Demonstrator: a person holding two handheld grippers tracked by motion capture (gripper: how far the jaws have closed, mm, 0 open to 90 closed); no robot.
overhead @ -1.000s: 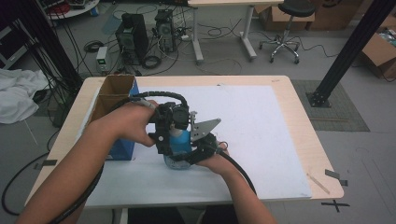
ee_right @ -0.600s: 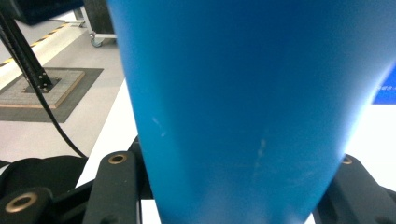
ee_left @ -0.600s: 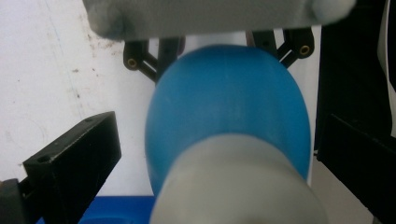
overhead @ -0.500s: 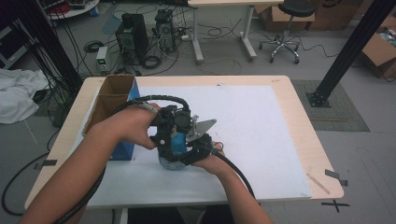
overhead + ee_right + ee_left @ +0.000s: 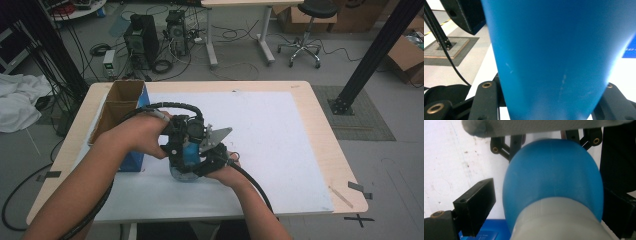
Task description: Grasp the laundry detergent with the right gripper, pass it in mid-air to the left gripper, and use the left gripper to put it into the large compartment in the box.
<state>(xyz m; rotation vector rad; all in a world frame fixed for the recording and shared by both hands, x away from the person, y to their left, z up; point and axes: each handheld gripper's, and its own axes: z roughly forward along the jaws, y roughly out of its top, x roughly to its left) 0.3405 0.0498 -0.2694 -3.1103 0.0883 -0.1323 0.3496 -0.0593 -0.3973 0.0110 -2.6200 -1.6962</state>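
Note:
A blue bottle (image 5: 183, 159) with a pale grey cap stands on the white mat (image 5: 280, 150), left of centre. Both hands crowd around it. In the left gripper view I look down on its rounded blue shoulder (image 5: 554, 177) and cap (image 5: 559, 220). My left gripper (image 5: 549, 195) straddles the top, with a gap showing beside its left jaw. The right gripper (image 5: 547, 100) has the blue body (image 5: 554, 50) pressed between its jaws. From above, the left gripper (image 5: 182, 137) is over the bottle and the right gripper (image 5: 210, 156) is at its right side.
An open cardboard box (image 5: 117, 107) with a blue side (image 5: 134, 161) stands just left of the bottle, by the table's left edge. The wooden table edge (image 5: 325, 125) frames the mat. A cable (image 5: 250, 180) trails back from the right gripper.
Both hands and the bottle have drifted slightly to the left on the mat. The grips look the same.

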